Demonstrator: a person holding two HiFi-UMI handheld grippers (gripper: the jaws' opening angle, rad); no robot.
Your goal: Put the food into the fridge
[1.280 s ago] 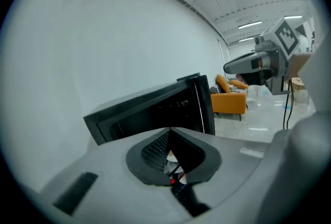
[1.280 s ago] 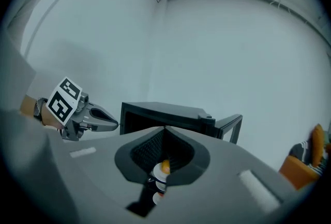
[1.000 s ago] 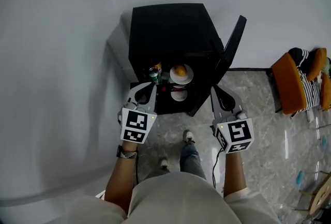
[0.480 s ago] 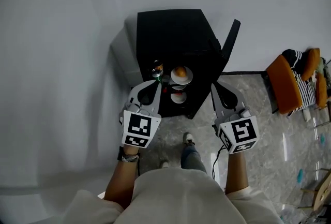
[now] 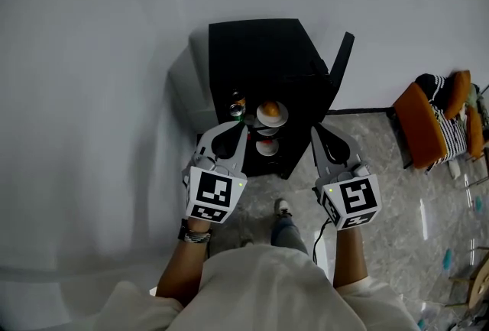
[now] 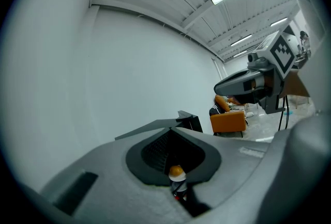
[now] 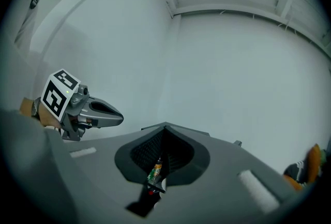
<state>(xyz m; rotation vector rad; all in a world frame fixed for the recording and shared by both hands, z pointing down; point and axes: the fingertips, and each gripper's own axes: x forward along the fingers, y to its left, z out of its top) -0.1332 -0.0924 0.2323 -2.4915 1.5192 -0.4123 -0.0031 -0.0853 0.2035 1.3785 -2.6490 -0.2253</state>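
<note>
A black mini fridge [image 5: 260,54] stands against the white wall with its door [image 5: 341,62] swung open to the right. On its shelves are a white plate with an orange food item [image 5: 269,110], a green can [image 5: 238,109] and a lower bowl [image 5: 265,146]. My left gripper [image 5: 241,129] is shut and empty, its tip just in front of the fridge opening. My right gripper [image 5: 315,131] is shut and empty by the door's lower edge. The orange food [image 6: 176,170] shows beyond the left gripper [image 6: 172,130]. The can [image 7: 154,172] shows beyond the right gripper [image 7: 164,129].
An orange chair [image 5: 428,123] with striped cloth stands on the marble floor [image 5: 382,161] at the right. The person's feet [image 5: 281,207] are just before the fridge. A white wall runs behind and left of the fridge. A cable hangs beside the right arm.
The left gripper has shifted right and closer to the fridge opening. The right gripper has barely moved. Both stayed shut.
</note>
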